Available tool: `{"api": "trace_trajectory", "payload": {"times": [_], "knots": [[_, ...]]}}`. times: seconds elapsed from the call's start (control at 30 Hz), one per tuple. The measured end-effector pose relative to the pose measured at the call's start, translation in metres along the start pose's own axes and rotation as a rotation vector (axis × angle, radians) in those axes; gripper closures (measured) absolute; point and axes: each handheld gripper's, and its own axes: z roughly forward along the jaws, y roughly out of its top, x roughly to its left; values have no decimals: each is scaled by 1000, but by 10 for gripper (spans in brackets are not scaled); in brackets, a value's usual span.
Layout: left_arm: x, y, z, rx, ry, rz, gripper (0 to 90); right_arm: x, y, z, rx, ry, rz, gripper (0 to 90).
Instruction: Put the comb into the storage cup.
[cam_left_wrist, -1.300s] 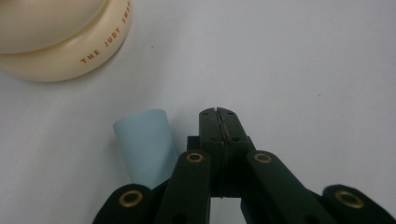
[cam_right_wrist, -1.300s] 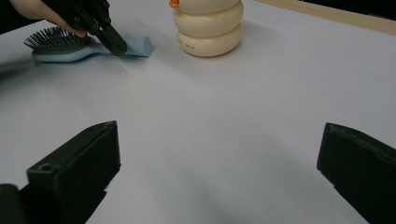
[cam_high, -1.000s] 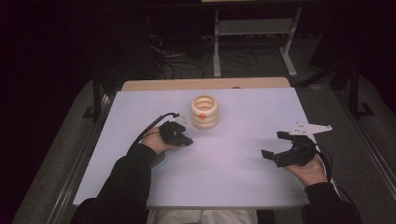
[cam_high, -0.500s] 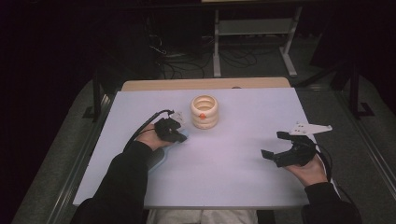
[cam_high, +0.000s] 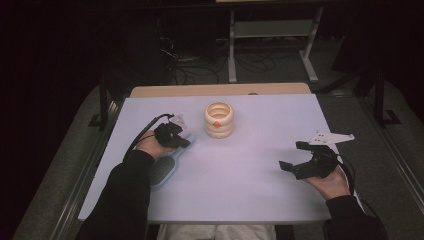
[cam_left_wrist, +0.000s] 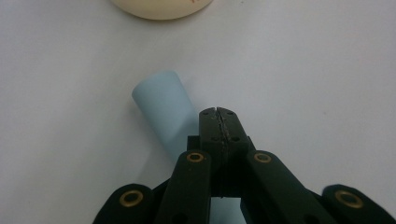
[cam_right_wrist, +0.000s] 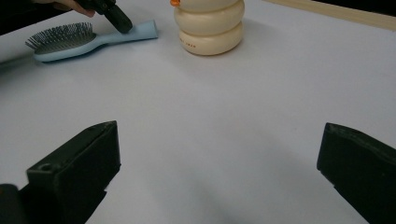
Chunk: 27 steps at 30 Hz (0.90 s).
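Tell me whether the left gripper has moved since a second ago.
Yes. In the high view the left gripper, jaws shut, has shifted up the table toward the cream ring stack, over the blue hairbrush handle.

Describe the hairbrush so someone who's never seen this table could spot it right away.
Start at the pale table and find the cream ringed holder standing near its far middle. Just to the near left of it, under the left gripper, lies the hairbrush flat on the table. It is the light blue thing, with a tapered handle pointing toward the holder and dark bristles on an oval head.
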Motion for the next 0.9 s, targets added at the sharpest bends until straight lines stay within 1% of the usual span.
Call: {"api": "trace_trajectory", "payload": {"times": [0.07, 0.13, 0.2, 0.27, 0.33, 0.4, 0.5, 0.53, 0.67, 0.8, 0.9], "knots": [[2, -3, -3, -8, 5, -6, 900, 0, 0, 0, 2, 2, 1, 0], [4, -8, -7, -16, 23, -20, 900, 0, 0, 0, 3, 3, 0, 0], [8, -14, -9, 14, 39, -23, 900, 0, 0, 1, 3, 3, 1, 0], [12, -22, -9, 27, 47, -41, 900, 0, 0, 1, 7, 3, 1, 0], [15, -30, -12, 4, 46, -63, 900, 0, 0, 1, 8, 2, 1, 0], [15, -32, -14, -16, 45, -69, 900, 0, 0, 1, 7, 0, 2, 0], [14, -30, -17, -36, 43, -56, 900, 0, 0, 2, 10, -1, 3, 0], [13, -28, -18, -51, 42, -50, 900, 0, 0, 2, 10, -1, 3, 0], [10, -21, -19, -79, 27, -33, 900, 0, 0, 2, 11, 0, 3, 0], [9, -16, -16, -75, 23, -22, 900, 0, 0, 1, 10, 2, 1, 0], [8, -13, -14, -80, 19, -22, 900, 0, 0, 1, 10, 2, 2, 0]]}}
